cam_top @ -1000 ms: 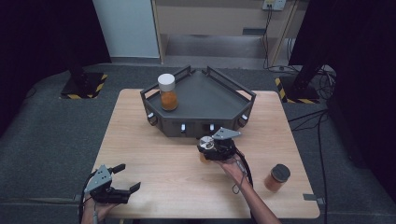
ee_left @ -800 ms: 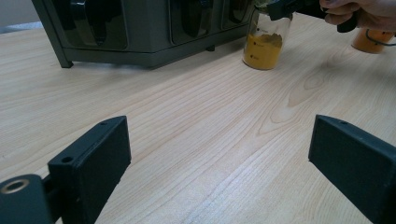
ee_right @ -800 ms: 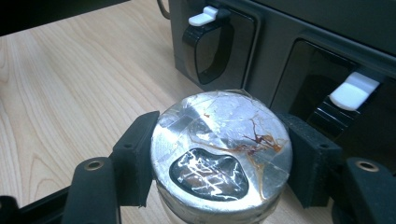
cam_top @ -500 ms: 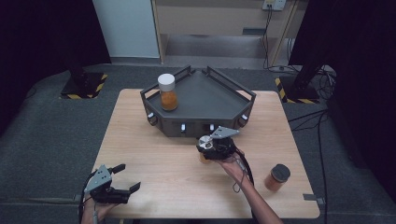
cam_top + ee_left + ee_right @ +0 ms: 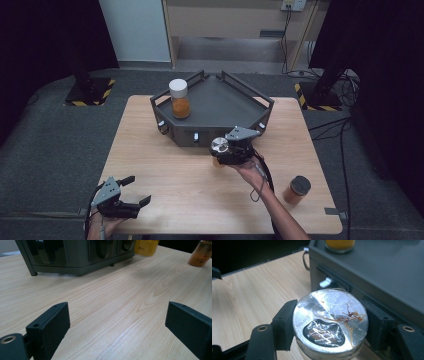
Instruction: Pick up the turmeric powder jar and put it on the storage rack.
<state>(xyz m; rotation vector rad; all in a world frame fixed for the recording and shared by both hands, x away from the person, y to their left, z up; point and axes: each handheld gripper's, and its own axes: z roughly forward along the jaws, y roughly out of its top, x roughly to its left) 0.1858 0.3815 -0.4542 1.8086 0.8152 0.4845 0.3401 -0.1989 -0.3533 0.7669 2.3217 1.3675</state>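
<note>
My right gripper (image 5: 223,151) is shut on a jar with a silver foil lid (image 5: 218,145) and holds it above the table, just in front of the dark tray (image 5: 220,97). In the right gripper view the pads clamp the jar (image 5: 329,312) on both sides, right gripper (image 5: 330,322) close to the tray's front wall (image 5: 342,285). My left gripper (image 5: 138,189) rests open near the table's front left corner. Nothing sits between its fingers (image 5: 48,325); the left gripper (image 5: 117,322) faces bare wood.
A white-lidded jar of orange contents (image 5: 179,98) stands at the tray's left side. A dark-lidded jar (image 5: 297,189) stands on the table at front right, also seen as an orange jar (image 5: 202,253). The wooden table (image 5: 165,165) ends near my left hand.
My right gripper has risen with the foil-lidded jar, lifting it higher in front of the tray. The left gripper has stayed where it was.
</note>
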